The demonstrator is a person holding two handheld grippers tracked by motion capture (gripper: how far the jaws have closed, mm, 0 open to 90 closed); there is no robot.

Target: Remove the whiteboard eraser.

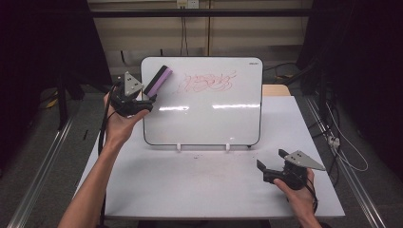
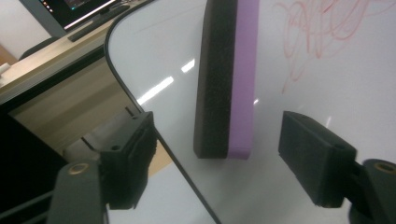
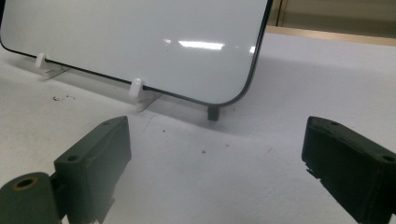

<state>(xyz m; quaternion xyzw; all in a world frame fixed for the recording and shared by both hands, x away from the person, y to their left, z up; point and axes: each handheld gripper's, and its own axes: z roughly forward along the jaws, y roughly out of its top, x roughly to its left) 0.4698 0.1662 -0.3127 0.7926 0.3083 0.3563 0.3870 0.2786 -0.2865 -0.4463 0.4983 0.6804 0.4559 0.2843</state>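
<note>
Eraser is seen stuck on the whiteboard at its 10 o'clock corner, just beyond the left tool; jaws half-spread, nothing gripped. Right tool is held wide over the table. Eraser judged light, spongy; best pinched across its long sides.

Lower right of the high view: the right black two-jaw gripper carries a flat grey three-cornered plate on top, and a thin black cable loops past the wrist. Upper left of that view: the left black two-jaw gripper wears the same grey plate, with a black cable trailing along the forearm. Both forearms are bare, no sleeves in sight. In the gripper views the jaws are blocky matt black pads with small round screw holes, and brass-coloured ringed holes sit at the lower corners
</note>
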